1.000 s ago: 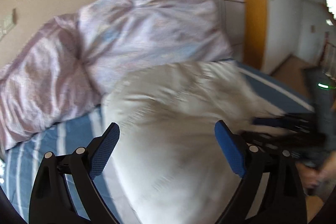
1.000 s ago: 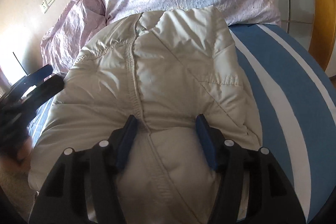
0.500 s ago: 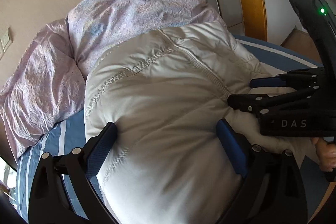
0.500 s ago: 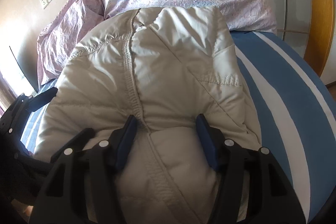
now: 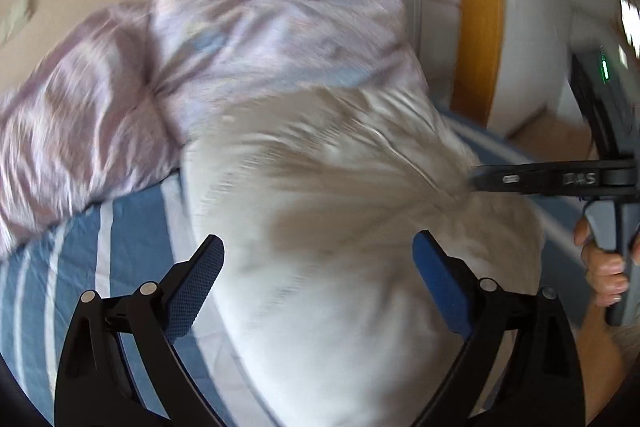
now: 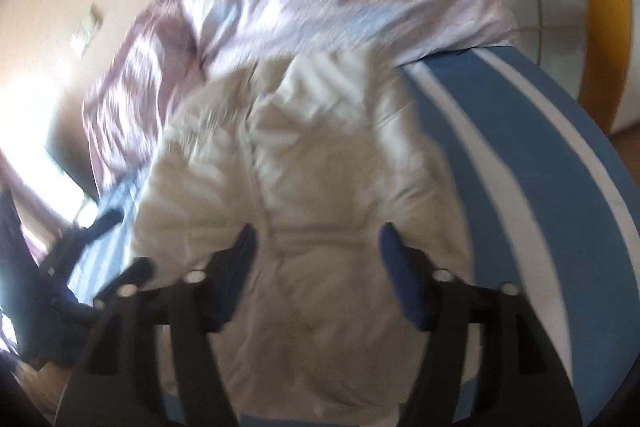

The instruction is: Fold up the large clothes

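Note:
A pale cream padded jacket (image 5: 340, 187) lies bunched on the striped bed, its seam running up the right wrist view (image 6: 320, 167). My left gripper (image 5: 316, 267) is open wide just above the jacket's near part, its pads clear of the cloth. My right gripper (image 6: 316, 251) is opening over the near end of the jacket; the cloth lies between and below its blue pads, which do not press on it. From the left wrist view the right gripper (image 5: 484, 181) comes in side-on from the right, a hand (image 5: 604, 267) on its grip. Both views are blurred by motion.
A crumpled lilac duvet (image 5: 260, 39) is heaped behind the jacket against the wall. The blue and white striped sheet (image 6: 520, 167) shows to the right of the jacket and at the left (image 5: 132, 227). A wooden door frame (image 5: 476, 27) stands beyond the bed.
The right gripper's pads have let go of the fold they pinched and the gripper has risen a little. The left gripper has swung sideways, still open. The jacket lies flatter.

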Tool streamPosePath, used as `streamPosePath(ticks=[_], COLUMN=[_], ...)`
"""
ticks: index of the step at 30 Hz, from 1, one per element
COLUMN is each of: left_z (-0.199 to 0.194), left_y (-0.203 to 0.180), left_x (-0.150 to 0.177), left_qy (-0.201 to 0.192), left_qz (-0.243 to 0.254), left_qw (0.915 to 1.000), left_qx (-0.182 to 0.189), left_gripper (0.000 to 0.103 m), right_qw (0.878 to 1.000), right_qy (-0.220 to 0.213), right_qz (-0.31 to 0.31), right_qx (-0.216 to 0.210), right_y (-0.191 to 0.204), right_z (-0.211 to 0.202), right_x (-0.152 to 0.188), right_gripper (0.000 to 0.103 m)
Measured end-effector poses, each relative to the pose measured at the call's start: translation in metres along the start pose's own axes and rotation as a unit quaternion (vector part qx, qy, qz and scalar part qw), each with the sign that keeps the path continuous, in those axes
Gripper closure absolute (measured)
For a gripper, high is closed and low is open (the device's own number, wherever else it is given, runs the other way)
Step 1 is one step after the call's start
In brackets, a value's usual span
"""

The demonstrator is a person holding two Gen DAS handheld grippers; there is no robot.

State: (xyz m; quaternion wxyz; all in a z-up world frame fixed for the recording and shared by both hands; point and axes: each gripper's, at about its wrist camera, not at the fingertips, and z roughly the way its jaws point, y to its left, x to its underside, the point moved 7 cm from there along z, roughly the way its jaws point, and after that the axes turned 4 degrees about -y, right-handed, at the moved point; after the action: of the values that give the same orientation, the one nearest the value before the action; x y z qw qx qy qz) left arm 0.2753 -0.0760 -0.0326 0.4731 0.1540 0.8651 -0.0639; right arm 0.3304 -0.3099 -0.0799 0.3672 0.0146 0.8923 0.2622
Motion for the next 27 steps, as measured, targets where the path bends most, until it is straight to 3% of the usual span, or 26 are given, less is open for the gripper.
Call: streamPosePath(ticks=[1, 2, 7, 12, 16, 27], left_z=[-0.001, 0.002, 0.029, 0.04, 0.047, 0.059], left_y=[0.012, 0.026, 0.063, 0.056, 0.047, 0.042], left_x=[-0.003, -0.004, 0.002, 0.006, 0.009, 0.012], left_qy=[0.005, 0.016, 0.079, 0.091, 0.097, 0.097], left_qz=[-0.023, -0.052, -0.145, -0.141, -0.131, -0.135], left_qw=[0.9997, 0.9983, 0.9843, 0.983, 0.983, 0.9812], left_qx=[0.01, 0.019, 0.063, 0.075, 0.084, 0.098], left_gripper=[0.005, 0.005, 0.004, 0.001, 0.001, 0.001], right_qw=[1.0, 0.999, 0.991, 0.976, 0.963, 0.952], right_qy=[0.002, 0.017, 0.087, 0.165, 0.206, 0.236], right_qz=[0.016, 0.043, 0.102, 0.135, 0.143, 0.132], right_qx=[-0.004, -0.011, -0.03, -0.044, -0.095, -0.145], right_y=[-0.008, -0.021, -0.052, -0.063, -0.057, -0.049], right_z=[-0.001, 0.002, 0.026, 0.06, 0.074, 0.086], right_x=[-0.005, -0.01, -0.012, 0.001, 0.011, 0.018], right_gripper=[0.007, 0.005, 0.004, 0.002, 0.002, 0.002])
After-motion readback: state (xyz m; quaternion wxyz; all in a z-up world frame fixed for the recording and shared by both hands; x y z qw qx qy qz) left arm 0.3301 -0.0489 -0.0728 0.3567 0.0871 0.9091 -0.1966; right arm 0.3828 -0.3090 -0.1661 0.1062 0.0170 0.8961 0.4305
